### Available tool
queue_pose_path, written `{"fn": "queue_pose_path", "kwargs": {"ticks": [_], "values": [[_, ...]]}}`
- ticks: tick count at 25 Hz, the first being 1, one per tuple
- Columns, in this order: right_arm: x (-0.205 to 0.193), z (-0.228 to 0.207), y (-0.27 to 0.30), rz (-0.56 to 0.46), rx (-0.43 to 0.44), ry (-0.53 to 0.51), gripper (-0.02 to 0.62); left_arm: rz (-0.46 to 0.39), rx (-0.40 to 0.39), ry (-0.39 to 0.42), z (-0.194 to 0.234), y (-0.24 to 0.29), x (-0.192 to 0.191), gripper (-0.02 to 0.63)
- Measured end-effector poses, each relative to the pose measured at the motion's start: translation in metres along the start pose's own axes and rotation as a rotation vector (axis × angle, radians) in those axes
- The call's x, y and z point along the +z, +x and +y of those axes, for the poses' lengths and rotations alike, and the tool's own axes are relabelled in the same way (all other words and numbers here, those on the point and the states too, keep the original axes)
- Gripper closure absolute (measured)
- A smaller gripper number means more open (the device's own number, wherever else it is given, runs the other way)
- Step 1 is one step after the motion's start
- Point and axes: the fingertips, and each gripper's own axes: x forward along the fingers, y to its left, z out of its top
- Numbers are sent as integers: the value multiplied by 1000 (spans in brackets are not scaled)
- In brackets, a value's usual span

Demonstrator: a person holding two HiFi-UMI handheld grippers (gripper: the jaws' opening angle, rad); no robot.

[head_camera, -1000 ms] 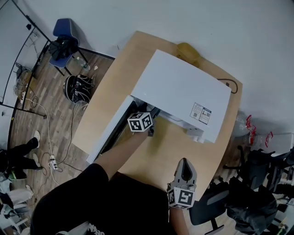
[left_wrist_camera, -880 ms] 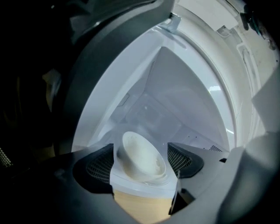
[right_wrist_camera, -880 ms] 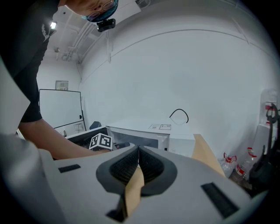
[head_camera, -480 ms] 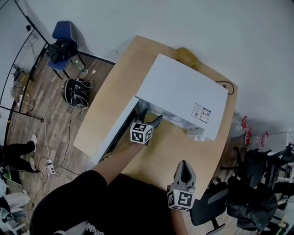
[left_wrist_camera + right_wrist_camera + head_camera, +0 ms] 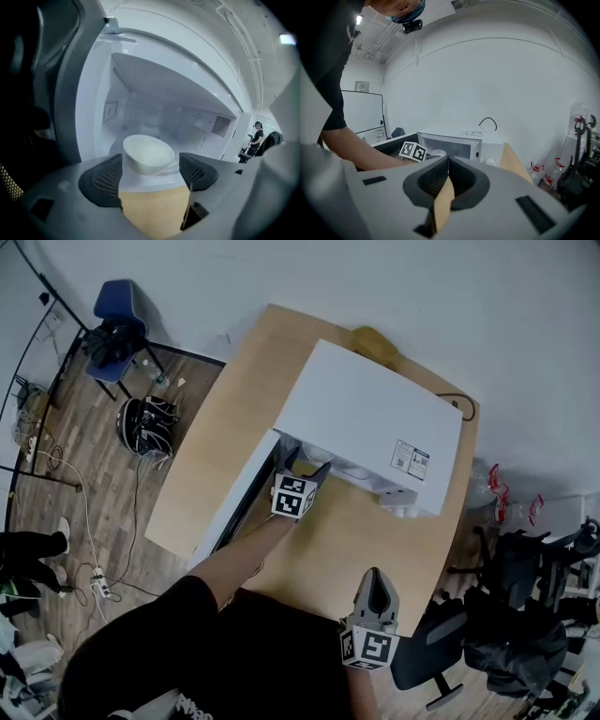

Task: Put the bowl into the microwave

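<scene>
Head view: the left gripper (image 5: 305, 465) is poking into the mouth of the white microwave (image 5: 375, 418), with the door (image 5: 234, 507) hanging open off to the left of its fingers. The right gripper (image 5: 375, 579) is hovering over the near edge of the wooden tabletop (image 5: 337, 540), well apart from the oven.

Left gripper view: the bowl (image 5: 147, 153) is sitting inside the cavity, just ahead of the fingertips and centred between them, on what I think is the glass turntable (image 5: 174, 164). The fingers (image 5: 101, 180) are spread apart, clamping nothing. I'm guessing the bowl is standing free, though the left pad is looking very close to its wall.

On handling: it's a small, plain white bowl, smooth and glossy, so I'm betting ceramic. That means rigid, a bit hefty for its size, slick, and chippable if it's knocked against the cavity wall. If anyone's grabbing it again, I'd be pinching the rim, one finger inside and one outside. Those rounded sides look like they'd be squirting out of a squeeze across the body. The ribbed dark pads should be helping with grip.

Right gripper view: the fingers are pressed together with nothing between them, just a sliver of tabletop showing below. Beyond the tips the microwave is sitting boxy and matte, with a round knob (image 5: 490, 161) and a black cable (image 5: 487, 123) looping behind it.
</scene>
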Motion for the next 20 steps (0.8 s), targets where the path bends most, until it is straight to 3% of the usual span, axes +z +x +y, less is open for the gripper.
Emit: {"fn": "queue_pose_path", "kwargs": {"ticks": [11, 20], "values": [[-6, -7, 5, 24, -16, 16, 534, 33, 14, 102, -5, 20, 0, 253], [-10, -14, 10, 37, -17, 41, 534, 36, -6, 97, -17, 36, 3, 253]]}}
